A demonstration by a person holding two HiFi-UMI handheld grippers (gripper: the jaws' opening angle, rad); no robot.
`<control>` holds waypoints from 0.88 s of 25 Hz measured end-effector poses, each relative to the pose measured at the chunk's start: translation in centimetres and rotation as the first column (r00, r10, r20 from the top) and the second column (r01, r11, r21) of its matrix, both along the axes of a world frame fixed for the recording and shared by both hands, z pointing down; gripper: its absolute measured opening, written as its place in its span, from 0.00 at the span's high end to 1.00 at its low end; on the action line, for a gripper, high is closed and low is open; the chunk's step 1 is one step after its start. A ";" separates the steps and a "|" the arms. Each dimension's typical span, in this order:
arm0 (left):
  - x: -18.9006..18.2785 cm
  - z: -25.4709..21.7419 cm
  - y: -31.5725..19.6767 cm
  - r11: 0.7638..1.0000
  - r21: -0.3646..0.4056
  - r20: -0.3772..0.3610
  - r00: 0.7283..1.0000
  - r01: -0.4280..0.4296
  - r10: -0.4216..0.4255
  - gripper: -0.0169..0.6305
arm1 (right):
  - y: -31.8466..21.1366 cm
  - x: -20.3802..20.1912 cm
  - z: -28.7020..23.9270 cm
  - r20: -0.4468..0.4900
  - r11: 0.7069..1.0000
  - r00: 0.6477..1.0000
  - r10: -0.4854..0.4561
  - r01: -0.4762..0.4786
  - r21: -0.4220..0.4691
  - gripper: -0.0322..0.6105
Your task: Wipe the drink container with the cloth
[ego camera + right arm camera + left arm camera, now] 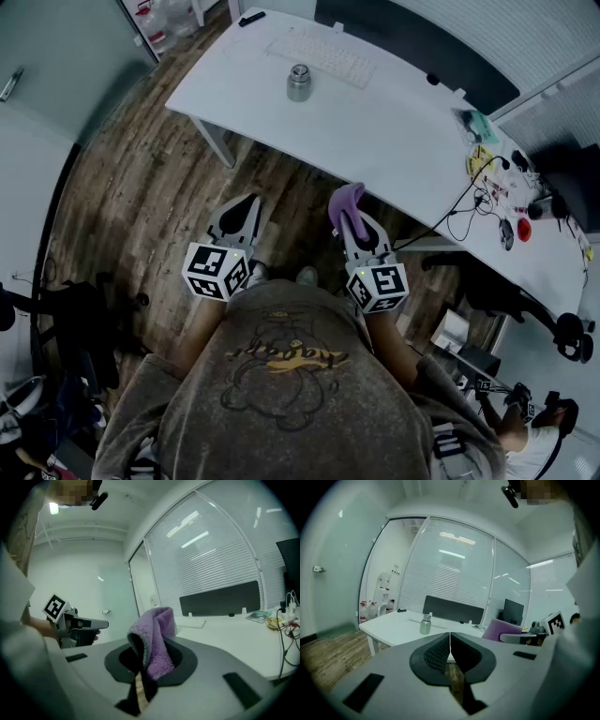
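Note:
A small steel drink container (298, 82) with a lid stands on the white desk (375, 131), in front of a keyboard; the left gripper view shows the drink container (425, 624) well ahead. My left gripper (243, 214) hangs over the wooden floor short of the desk, jaws shut with nothing between them (449, 645). My right gripper (349, 217) is held beside it, shut on a folded purple cloth (346, 200). That cloth (157, 641) stands up from the jaws in the right gripper view. Both grippers are well apart from the container.
A white keyboard (323, 56) lies behind the container. Cables and small items (502, 183) clutter the desk's right end. A dark monitor (412, 42) runs along the back edge. An office chair (520, 309) stands at the right. Glass partitions with blinds surround the desk.

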State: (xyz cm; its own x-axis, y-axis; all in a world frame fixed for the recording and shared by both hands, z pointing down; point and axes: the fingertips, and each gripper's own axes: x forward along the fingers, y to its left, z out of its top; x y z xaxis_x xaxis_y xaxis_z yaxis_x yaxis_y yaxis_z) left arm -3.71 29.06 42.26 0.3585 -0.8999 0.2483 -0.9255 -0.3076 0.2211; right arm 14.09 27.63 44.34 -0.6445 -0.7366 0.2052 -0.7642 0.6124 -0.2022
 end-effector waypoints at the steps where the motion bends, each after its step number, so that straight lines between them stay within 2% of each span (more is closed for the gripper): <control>1: 0.1 0.0 -0.1 1.000 0.000 0.001 1.000 0.001 -0.001 0.94 | -0.1 0.0 0.0 0.000 1.000 1.000 -0.003 0.003 0.000 0.88; 7: 1.0 0.3 -0.6 1.000 -0.002 0.002 1.000 0.020 -0.020 0.94 | -0.8 0.5 0.2 -0.005 0.999 0.999 -0.038 0.038 -0.003 0.88; 13: 2.5 1.3 -0.5 0.997 -0.005 0.006 0.997 0.079 -0.079 0.94 | -1.0 1.8 0.9 -0.008 0.994 0.994 -0.110 0.110 0.002 0.88; 22: 3.3 1.5 -0.2 0.989 -0.004 0.009 0.989 0.147 -0.147 0.94 | -2.3 3.6 2.1 -0.004 0.990 0.990 -0.142 0.142 -0.015 0.88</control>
